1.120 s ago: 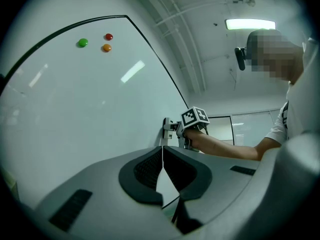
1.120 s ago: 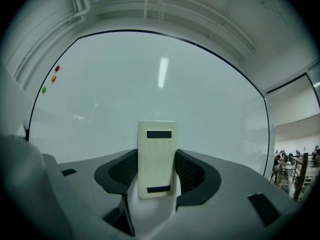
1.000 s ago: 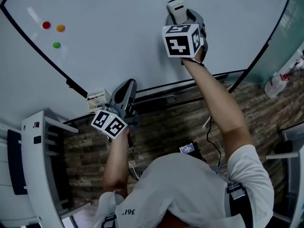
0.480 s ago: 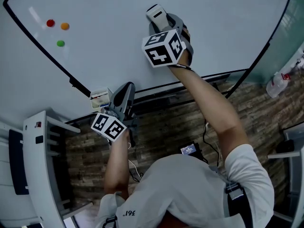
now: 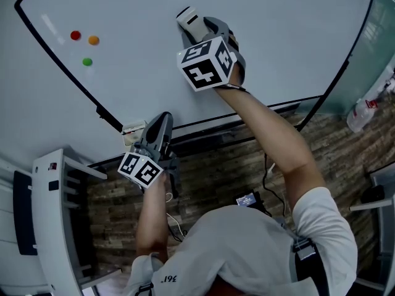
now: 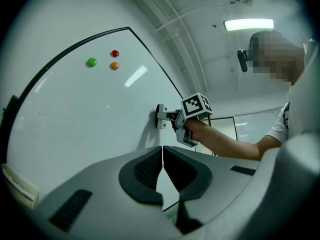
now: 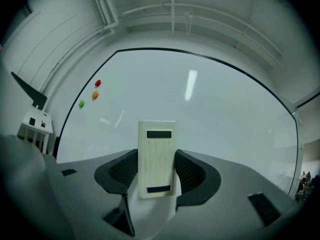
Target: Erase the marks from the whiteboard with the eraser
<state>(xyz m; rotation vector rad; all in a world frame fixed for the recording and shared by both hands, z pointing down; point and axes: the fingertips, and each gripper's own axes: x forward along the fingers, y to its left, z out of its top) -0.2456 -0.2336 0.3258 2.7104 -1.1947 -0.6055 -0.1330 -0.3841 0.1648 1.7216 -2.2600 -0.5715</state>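
Glossy whiteboard (image 5: 296, 36), slab-shaped eraser (image 7: 157, 159), perhaps ribbed

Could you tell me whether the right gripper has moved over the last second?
Yes: the right gripper, holding the eraser, slid left along the whiteboard toward the coloured magnets.

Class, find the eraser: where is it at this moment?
In the head view, top centre, the eraser lies against the whiteboard, held by the right gripper, well right of the three coloured dots.
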